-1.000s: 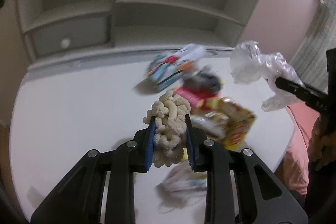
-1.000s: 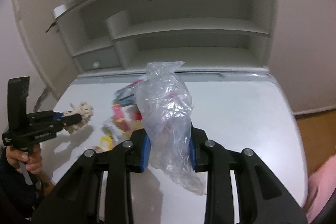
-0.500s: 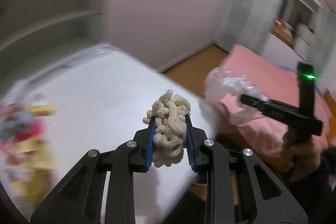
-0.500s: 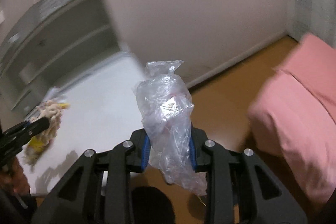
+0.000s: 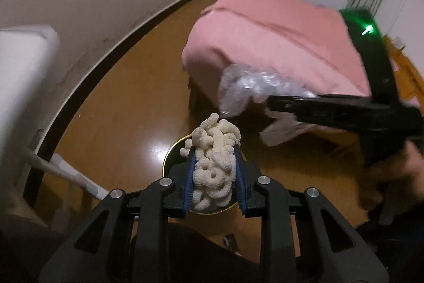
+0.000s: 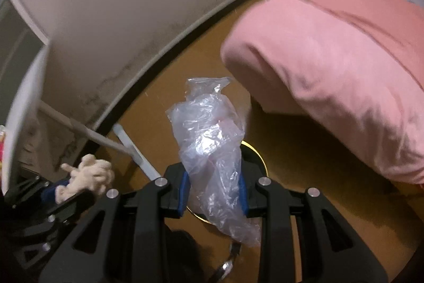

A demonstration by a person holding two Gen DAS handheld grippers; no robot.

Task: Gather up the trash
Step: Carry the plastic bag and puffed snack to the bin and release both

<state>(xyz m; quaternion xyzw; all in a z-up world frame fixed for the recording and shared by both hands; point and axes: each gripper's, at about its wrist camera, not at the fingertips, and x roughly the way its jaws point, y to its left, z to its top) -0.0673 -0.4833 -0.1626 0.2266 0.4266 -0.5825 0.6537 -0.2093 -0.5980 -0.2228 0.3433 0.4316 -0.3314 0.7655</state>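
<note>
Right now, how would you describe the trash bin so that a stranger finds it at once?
Start at the pink-covered bed and look down to the brown wooden floor beside it. There stands a round dark bin with a yellow rim, directly below the left hand-held gripper holding a cream-coloured knotted clump. It is the only round, yellow-rimmed thing on the floor.

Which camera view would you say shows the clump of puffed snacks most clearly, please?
The left wrist view: the puffed snacks sit centred and sharp between the left gripper's blue pads. The right wrist view catches only a small, blurred clump at its lower left edge.
</note>
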